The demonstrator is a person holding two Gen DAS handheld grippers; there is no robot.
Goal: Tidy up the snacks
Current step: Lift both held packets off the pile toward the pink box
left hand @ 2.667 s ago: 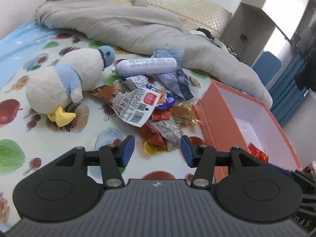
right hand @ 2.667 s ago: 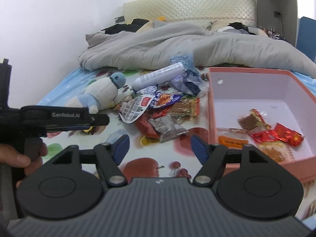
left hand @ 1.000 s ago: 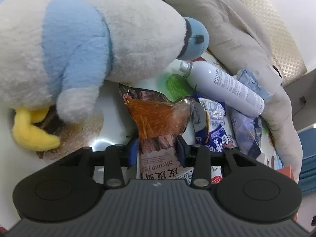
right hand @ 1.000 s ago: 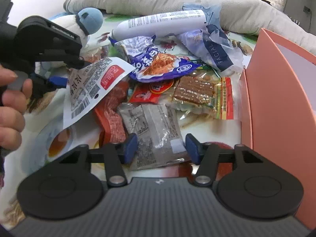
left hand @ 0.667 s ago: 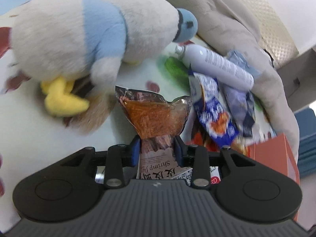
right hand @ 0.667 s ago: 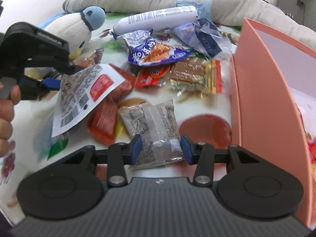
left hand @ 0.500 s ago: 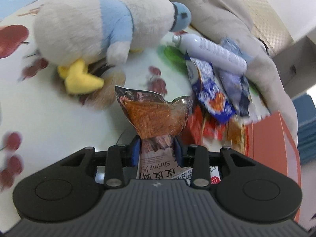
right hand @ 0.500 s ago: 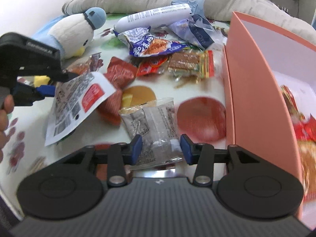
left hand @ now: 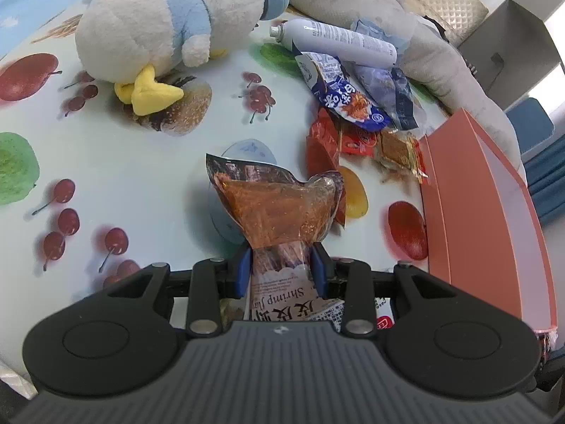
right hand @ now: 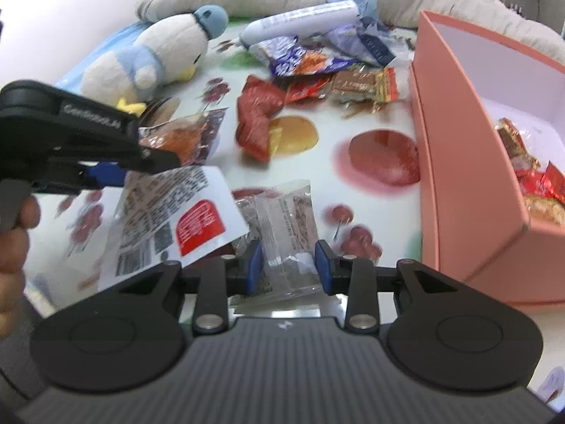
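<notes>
Left gripper [left hand: 281,268] squeezes a shiny see-through shrimp snack bag with orange bits inside [left hand: 275,208]; its two blue pads press on the bag's narrow middle. That bag sticks out toward 12 o'clock from the pads, up off the fruit-print sheet [left hand: 141,176]. From the right wrist camera its white printed end with a red label hangs below the left gripper at 9 o'clock.

Right gripper [right hand: 288,264] has just been closing, and a clear crinkly snack packet with grey print [right hand: 286,226] sits between its blue pads, which touch the packet's sides. This packet points to 12 o'clock too.

At 3 o'clock stands the open pink cardboard box [right hand: 466,162] with red and gold snacks already inside. More snack packets [left hand: 353,120] lie in a loose pile at 1 o'clock in the left wrist view, near a white spray bottle [left hand: 339,40]. At 11 o'clock lies a white and blue plush bird [left hand: 176,24].
</notes>
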